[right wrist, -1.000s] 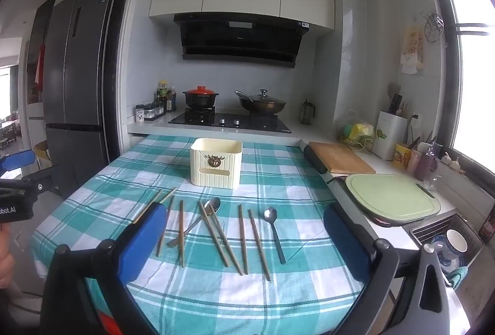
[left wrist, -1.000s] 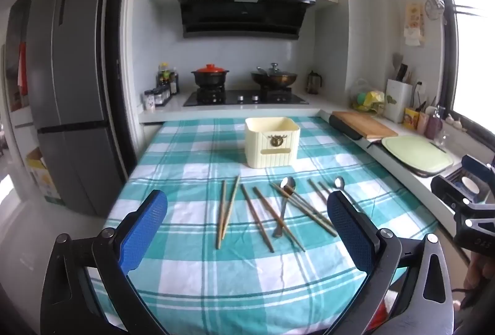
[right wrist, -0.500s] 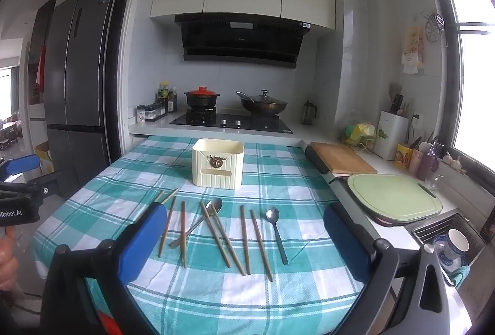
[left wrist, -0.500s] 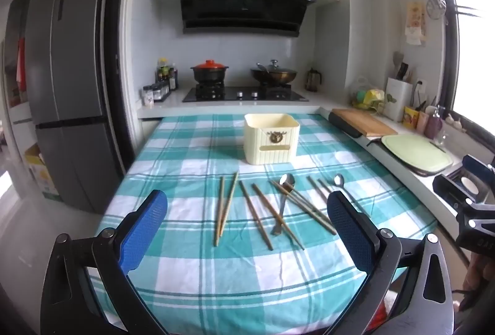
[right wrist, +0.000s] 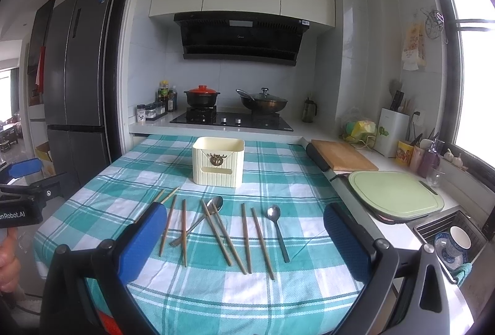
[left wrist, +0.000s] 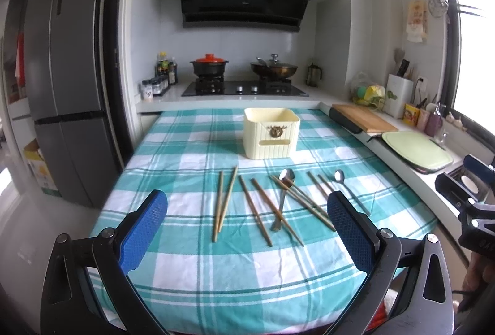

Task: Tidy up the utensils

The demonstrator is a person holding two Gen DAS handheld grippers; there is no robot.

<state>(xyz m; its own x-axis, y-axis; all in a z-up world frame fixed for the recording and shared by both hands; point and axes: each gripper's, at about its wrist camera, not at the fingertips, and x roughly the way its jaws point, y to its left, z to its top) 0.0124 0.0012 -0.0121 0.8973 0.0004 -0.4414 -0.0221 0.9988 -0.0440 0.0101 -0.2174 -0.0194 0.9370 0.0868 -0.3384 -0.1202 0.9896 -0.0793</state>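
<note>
A cream utensil box (left wrist: pixel 271 132) stands mid-table on the teal checked cloth (left wrist: pixel 191 143); it also shows in the right wrist view (right wrist: pixel 218 161). In front of it lie several wooden chopsticks (left wrist: pixel 223 203) (right wrist: pixel 246 237) and two metal spoons: one (left wrist: pixel 282 198) crossed by chopsticks, one (left wrist: pixel 349 188) to the right, also in the right wrist view (right wrist: pixel 277 229). My left gripper (left wrist: pixel 246 229) is open and empty above the table's near edge. My right gripper (right wrist: pixel 241 242) is open and empty, also near the front edge.
A stove with a red-lidded pot (left wrist: pixel 208 65) and a wok (left wrist: pixel 273 68) is behind the table. A wooden board (right wrist: pixel 340 155), a green board (right wrist: pixel 394 194) and a sink with a cup (right wrist: pixel 458 239) line the right counter. A fridge (left wrist: pixel 65 71) stands left.
Both grippers have moved slightly forward and lower toward the table; the utensils look a little closer. Nothing was taken hold of.
</note>
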